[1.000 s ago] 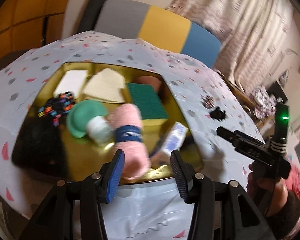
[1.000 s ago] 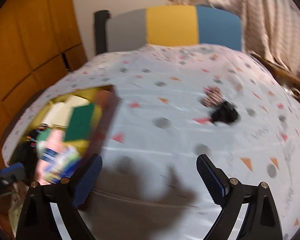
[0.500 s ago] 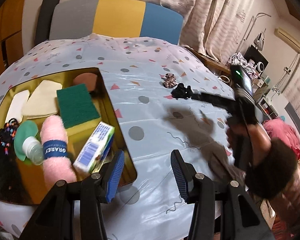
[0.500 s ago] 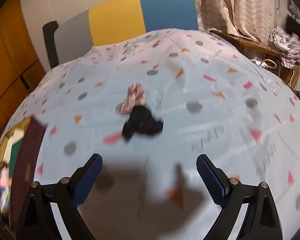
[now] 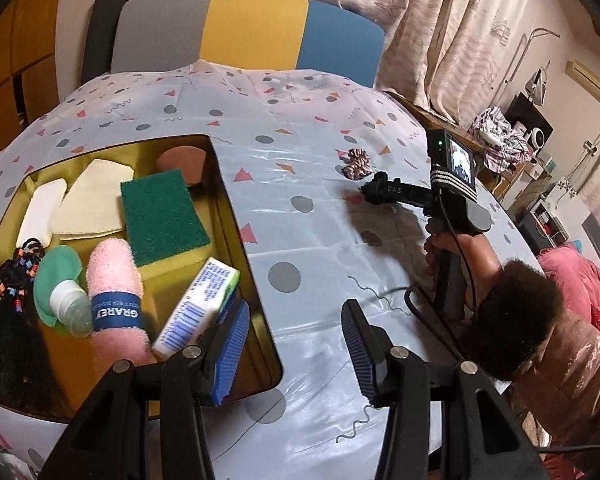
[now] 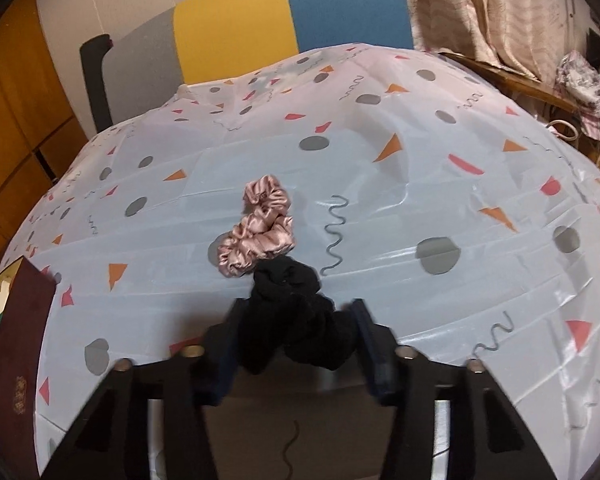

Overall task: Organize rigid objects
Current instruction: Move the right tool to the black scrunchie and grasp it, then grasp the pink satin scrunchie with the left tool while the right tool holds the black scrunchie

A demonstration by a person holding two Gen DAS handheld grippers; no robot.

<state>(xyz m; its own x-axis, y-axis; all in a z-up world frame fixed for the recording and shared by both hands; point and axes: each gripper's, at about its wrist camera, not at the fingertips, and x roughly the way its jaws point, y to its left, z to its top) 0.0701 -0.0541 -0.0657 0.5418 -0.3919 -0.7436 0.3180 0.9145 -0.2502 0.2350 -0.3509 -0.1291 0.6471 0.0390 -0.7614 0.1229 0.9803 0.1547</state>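
In the right wrist view a black scrunchie [image 6: 288, 284] lies on the dotted tablecloth between the jaws of my right gripper [image 6: 296, 312]. The jaws are closing and the pads touch it on both sides. A pink satin scrunchie [image 6: 260, 228] lies just beyond, touching the black one. In the left wrist view a hand holds the right gripper [image 5: 370, 191] with its tip beside the pink scrunchie [image 5: 356, 162]. My left gripper [image 5: 296, 320] hangs open and holds nothing above the right wall of the gold box [image 5: 220, 184].
The box holds a green sponge [image 5: 162, 212], a pink towel roll [image 5: 114, 280], a soap carton [image 5: 198, 308], a small bottle [image 5: 70, 308], hair ties [image 5: 18, 268] and white pads [image 5: 92, 196]. A grey, yellow and blue chair [image 5: 252, 28] stands behind the table. A sleeve [image 5: 572, 360] is at the right.
The right gripper swept right from near the box to the scrunchies, sank, and its jaws narrowed around the black one. The left gripper shifted right from over the box to its right wall.
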